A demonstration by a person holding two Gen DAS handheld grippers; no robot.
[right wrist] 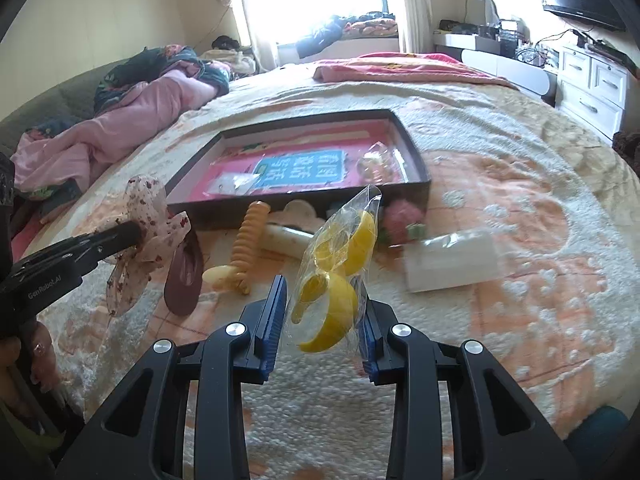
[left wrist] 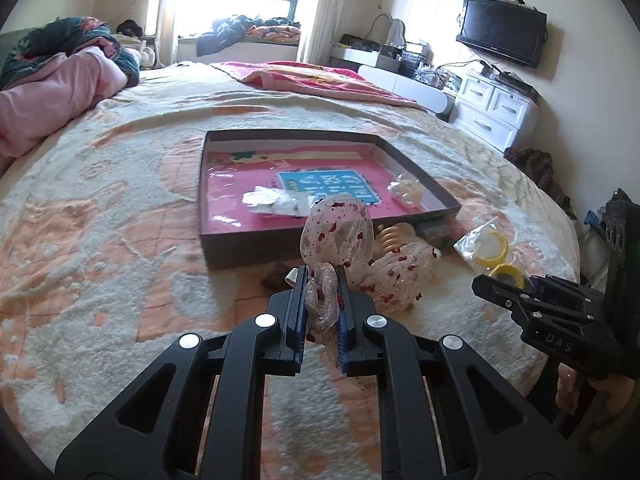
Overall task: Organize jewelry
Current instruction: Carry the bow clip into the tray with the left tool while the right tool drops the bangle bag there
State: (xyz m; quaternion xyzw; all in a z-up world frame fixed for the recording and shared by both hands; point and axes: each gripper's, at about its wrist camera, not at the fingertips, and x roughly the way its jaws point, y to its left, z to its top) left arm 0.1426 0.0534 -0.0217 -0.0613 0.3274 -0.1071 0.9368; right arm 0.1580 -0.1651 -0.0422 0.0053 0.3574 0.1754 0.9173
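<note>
We counted two hand-held grippers over the bed [left wrist: 120, 184]: the left hand-held gripper [left wrist: 322, 280] pinched a sheer speckled bow [left wrist: 340, 236], and the right hand-held gripper [right wrist: 326, 292] pinched a clear bag [right wrist: 344, 256] holding two yellow rings [right wrist: 332, 308]. One shallow box [left wrist: 248, 240] lay farther off, with two small packets inside. Only the right wrist view showed the spiral hair tie [right wrist: 248, 240], maroon clip [right wrist: 184, 276] and white packet [right wrist: 452, 264]. We read "DAS" and "GenRobot.AI" on the grippers.
</note>
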